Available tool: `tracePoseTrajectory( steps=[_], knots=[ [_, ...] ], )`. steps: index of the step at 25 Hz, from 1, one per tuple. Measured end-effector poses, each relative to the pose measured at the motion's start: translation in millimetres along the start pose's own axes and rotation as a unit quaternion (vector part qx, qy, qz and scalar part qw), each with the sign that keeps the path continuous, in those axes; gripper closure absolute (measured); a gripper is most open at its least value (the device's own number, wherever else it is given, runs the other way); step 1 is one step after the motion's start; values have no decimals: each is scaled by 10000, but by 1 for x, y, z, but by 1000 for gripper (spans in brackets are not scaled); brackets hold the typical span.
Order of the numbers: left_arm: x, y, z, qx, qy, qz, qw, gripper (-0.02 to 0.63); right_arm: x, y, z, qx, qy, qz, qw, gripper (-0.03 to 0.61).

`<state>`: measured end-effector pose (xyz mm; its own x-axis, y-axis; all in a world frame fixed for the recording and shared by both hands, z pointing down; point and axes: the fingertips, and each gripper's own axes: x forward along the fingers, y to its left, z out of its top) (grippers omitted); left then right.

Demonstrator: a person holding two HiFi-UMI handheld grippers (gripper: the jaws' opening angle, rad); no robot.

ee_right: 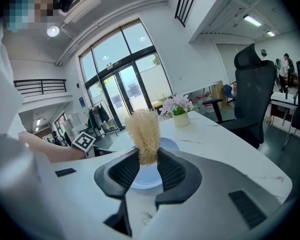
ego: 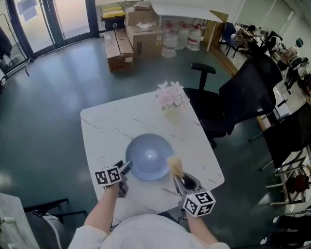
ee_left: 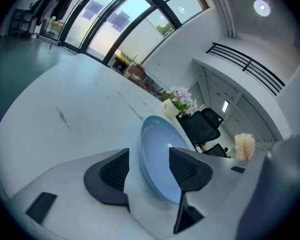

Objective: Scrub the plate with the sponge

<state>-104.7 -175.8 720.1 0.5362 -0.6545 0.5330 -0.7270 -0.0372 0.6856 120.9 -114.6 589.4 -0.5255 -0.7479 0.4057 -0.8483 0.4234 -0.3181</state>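
A pale blue plate point(ego: 149, 156) lies on the white marble table point(ego: 109, 126). My left gripper point(ego: 126, 165) is at the plate's near-left rim. In the left gripper view the plate point(ee_left: 160, 149) sits edge-on between the jaws, which stand wide apart; the left pad point(ee_left: 114, 171) is clear of the rim. My right gripper point(ego: 177, 177) hovers at the plate's near-right edge, shut on a tan, fibrous sponge point(ego: 175, 165). In the right gripper view the sponge point(ee_right: 144, 126) sticks up from between the pads, with the plate point(ee_right: 150, 176) behind it. The sponge point(ee_left: 245, 146) also shows at the right of the left gripper view.
A small vase of pink flowers point(ego: 171, 101) stands at the table's far side, beyond the plate. Black office chairs point(ego: 238, 100) crowd the table's right edge. Cardboard boxes point(ego: 129, 43) sit far off on the floor. Another chair point(ego: 52, 209) is at the near left.
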Motion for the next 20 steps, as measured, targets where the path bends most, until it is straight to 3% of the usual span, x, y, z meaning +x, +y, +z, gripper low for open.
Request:
tracePoseTrajectory(
  steps=[16, 20],
  knots=[
    [20, 5, -15, -109, 395, 168, 9990, 379, -1, -2, -3, 41, 44, 16, 10000, 462],
    [24, 10, -20, -4, 489, 319, 9983, 419, -2, -3, -5, 40, 54, 2, 10000, 462]
  ],
)
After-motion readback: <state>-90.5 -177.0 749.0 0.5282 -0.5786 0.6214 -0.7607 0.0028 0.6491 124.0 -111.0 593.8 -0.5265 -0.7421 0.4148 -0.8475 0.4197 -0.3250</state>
